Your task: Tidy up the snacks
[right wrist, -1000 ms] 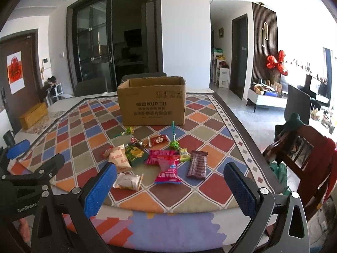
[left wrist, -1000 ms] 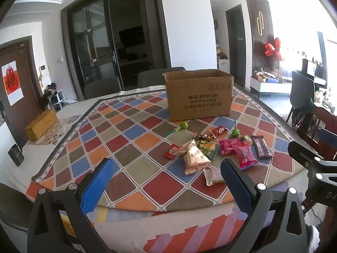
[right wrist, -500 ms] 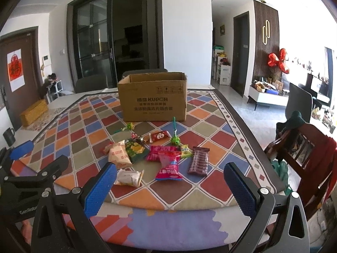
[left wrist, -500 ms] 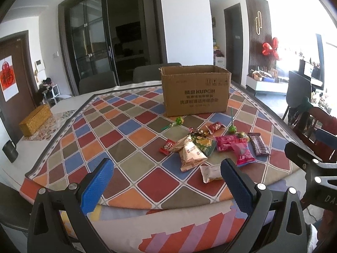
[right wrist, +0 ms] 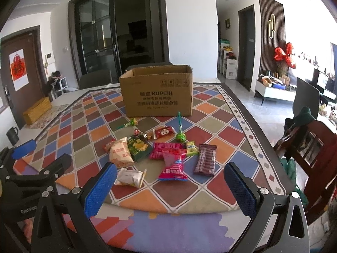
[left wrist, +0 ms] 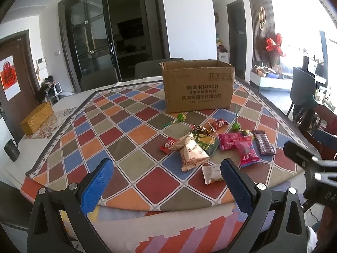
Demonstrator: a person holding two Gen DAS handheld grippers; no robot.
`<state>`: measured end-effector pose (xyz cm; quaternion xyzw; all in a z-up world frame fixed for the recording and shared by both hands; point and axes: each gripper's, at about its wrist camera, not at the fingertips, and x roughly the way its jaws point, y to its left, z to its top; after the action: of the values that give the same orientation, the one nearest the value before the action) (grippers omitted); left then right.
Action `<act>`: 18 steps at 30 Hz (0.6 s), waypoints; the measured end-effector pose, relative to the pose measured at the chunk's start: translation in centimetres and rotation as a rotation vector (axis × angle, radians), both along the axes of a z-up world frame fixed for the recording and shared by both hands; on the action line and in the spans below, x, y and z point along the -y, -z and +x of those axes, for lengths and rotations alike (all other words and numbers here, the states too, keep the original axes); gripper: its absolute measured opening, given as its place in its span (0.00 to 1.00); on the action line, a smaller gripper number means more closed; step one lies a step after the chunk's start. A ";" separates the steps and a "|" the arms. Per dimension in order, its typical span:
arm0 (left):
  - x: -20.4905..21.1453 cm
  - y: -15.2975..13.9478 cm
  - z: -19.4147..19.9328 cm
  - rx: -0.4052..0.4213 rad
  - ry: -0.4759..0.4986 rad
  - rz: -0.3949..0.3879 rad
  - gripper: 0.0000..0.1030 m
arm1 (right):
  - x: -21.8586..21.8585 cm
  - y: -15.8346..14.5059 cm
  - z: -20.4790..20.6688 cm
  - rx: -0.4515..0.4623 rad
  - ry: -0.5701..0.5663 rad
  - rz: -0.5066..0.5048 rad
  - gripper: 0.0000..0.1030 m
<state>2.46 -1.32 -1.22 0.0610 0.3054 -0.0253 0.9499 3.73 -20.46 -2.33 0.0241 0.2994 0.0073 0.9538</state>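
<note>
Several snack packets lie in a loose pile on the checked tablecloth (left wrist: 134, 135): a tan bag (left wrist: 192, 152), a white packet (left wrist: 211, 174), a green bag (right wrist: 138, 147), pink bags (right wrist: 173, 165), a brown bar (right wrist: 206, 160) and green lollipops (right wrist: 180, 136). An open cardboard box (left wrist: 198, 86) stands behind them, also in the right wrist view (right wrist: 157, 93). My left gripper (left wrist: 166, 180) is open and empty near the table's front edge. My right gripper (right wrist: 170, 186) is open and empty, just in front of the pile.
A woven yellow box (left wrist: 36, 118) and a dark mug (left wrist: 11, 149) sit at the table's left. A wooden chair (right wrist: 309, 147) with clothing stands on the right. Grey chairs (left wrist: 99, 81) stand behind the table.
Both grippers have moved forward toward the table, so the snacks and box look closer. Both stay open and empty.
</note>
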 end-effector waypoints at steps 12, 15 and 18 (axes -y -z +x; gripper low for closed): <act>-0.2 -0.5 -0.4 0.027 -0.004 -0.007 1.00 | 0.5 -0.1 -0.2 0.007 0.024 0.007 0.99; -0.3 -0.6 -0.4 0.034 -0.010 -0.013 1.00 | 0.5 -0.2 -0.2 0.012 0.023 0.004 0.99; -0.3 -0.6 -0.4 0.030 0.001 -0.023 1.00 | 0.4 -0.2 -0.3 0.014 0.024 0.001 0.99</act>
<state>2.08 -1.02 -0.63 0.0507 0.2910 -0.0284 0.9550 3.44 -20.89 -2.10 0.0281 0.2926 -0.0036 0.9558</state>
